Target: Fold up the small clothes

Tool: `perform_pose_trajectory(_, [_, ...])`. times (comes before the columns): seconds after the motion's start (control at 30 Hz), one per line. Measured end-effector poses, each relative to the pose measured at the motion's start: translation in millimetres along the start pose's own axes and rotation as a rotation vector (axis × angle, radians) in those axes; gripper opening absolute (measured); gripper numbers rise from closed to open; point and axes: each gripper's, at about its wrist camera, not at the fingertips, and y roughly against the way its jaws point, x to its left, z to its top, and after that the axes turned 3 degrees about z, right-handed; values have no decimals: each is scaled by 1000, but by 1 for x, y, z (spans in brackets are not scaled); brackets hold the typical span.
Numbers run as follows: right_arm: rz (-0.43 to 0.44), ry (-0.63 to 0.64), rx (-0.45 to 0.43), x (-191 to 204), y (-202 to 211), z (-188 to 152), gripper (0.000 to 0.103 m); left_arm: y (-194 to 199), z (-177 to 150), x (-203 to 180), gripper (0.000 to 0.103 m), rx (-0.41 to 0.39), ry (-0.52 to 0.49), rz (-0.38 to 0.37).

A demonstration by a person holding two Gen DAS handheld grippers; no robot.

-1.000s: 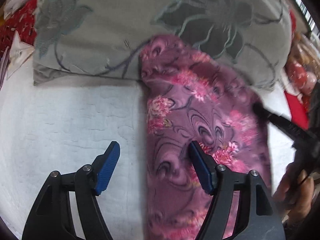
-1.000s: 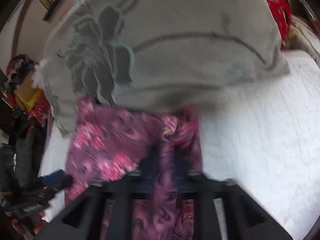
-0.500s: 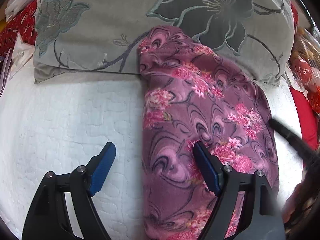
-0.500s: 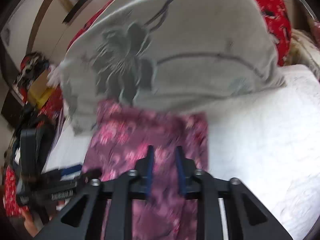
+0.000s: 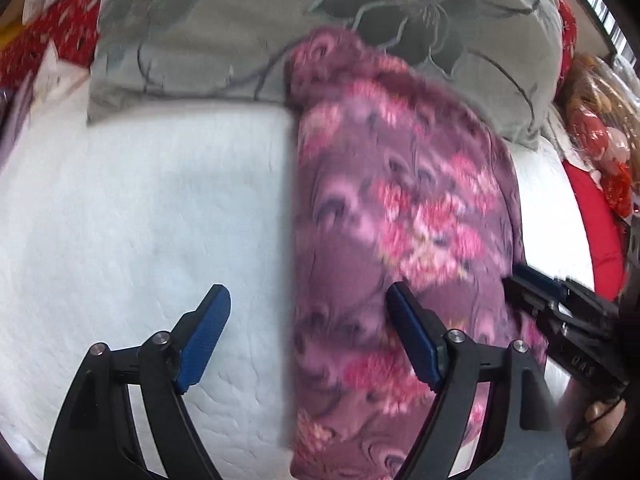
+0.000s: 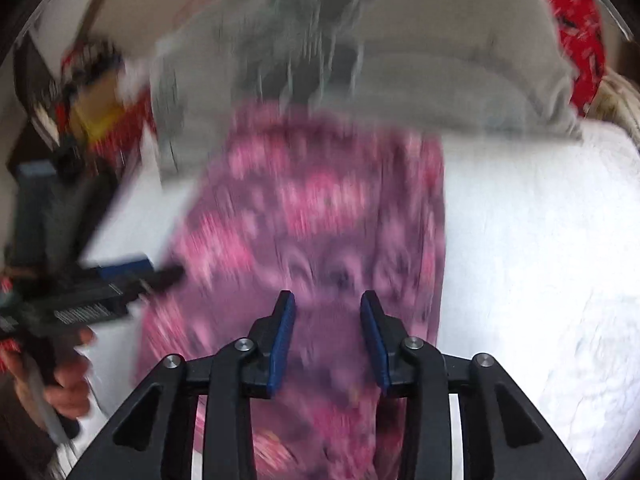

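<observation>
A purple garment with pink flowers (image 5: 392, 220) lies folded into a long strip on the white bed (image 5: 120, 220), its far end up on a grey pillow (image 5: 240, 40). My left gripper (image 5: 308, 320) is open; one finger hangs over the strip's left part, the other over bare bed, with nothing gripped. The right wrist view is blurred. There my right gripper (image 6: 328, 320) hovers over the garment (image 6: 320, 208) with its jaws opening, and the cloth lies below the pads, not pinched. Each gripper shows in the other's view: the right gripper (image 5: 532, 284) and the left gripper (image 6: 160, 268).
The grey flowered pillow (image 6: 440, 60) spans the far side of the bed (image 6: 540, 260). A red cushion (image 5: 600, 220) and bagged items lie at the right, and red patterned cloth (image 5: 52, 40) at the far left. A hand (image 6: 64, 384) holds the left gripper's handle.
My right gripper was shut on a pinch of the garment and has let it go, jaws now apart. The left jaws stand slightly wider. Both grippers have shifted sideways over the strip.
</observation>
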Motion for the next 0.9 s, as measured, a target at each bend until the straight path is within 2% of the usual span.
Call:
perform_pose_trajectory(0.07, [-10,24,-18,7,4,1,36,6,0,4,81,0,7,-29])
perform_pose_trajectory(0.13, [-5,-14,-29,2,11,13,35,13,8,9,81,-11,22,-32])
perform_pose_trajectory(0.2, [-23,-62,-117,-6,22,32,38,18,26,13,81,-36,37,-27])
perform_pose_trajectory(0.3, [-48,-94,-161,-16,19,56,38,9,46,12,81,-36,30,-2])
perform_pose_trajectory(0.37, [-54,-118,-161,-26,6,68,38,-8,55,9,81,-12,17,30])
perform_pose_trajectory(0.43, [-117,-129,-120,-37,-19,72,37,-21,56,11,83,22,30,15])
perform_pose_trajectory(0.5, [-153,-151,-55,-48,-44,69,41,-27,57,16,83,39,67,-35])
perform_pose_trajectory(0.57, [-138,-160,-102,-50,-37,68,42,-24,57,22,83,48,82,-59])
perform_pose_trajectory(0.67, [-135,-137,-84,-45,-19,62,42,-2,43,35,82,33,76,-74])
perform_pose_trajectory(0.77, [-53,-68,-112,-34,13,37,47,15,12,49,82,17,78,-85])
perform_pose_trajectory(0.83, [43,-72,-104,-32,25,14,49,16,-9,50,83,26,93,-92])
perform_pose_trajectory(0.87, [47,-79,-72,-31,22,5,54,15,-18,50,84,36,94,-87])
perform_pose_trajectory(0.9, [7,-79,-16,-31,15,-5,55,16,-23,49,84,48,94,-83])
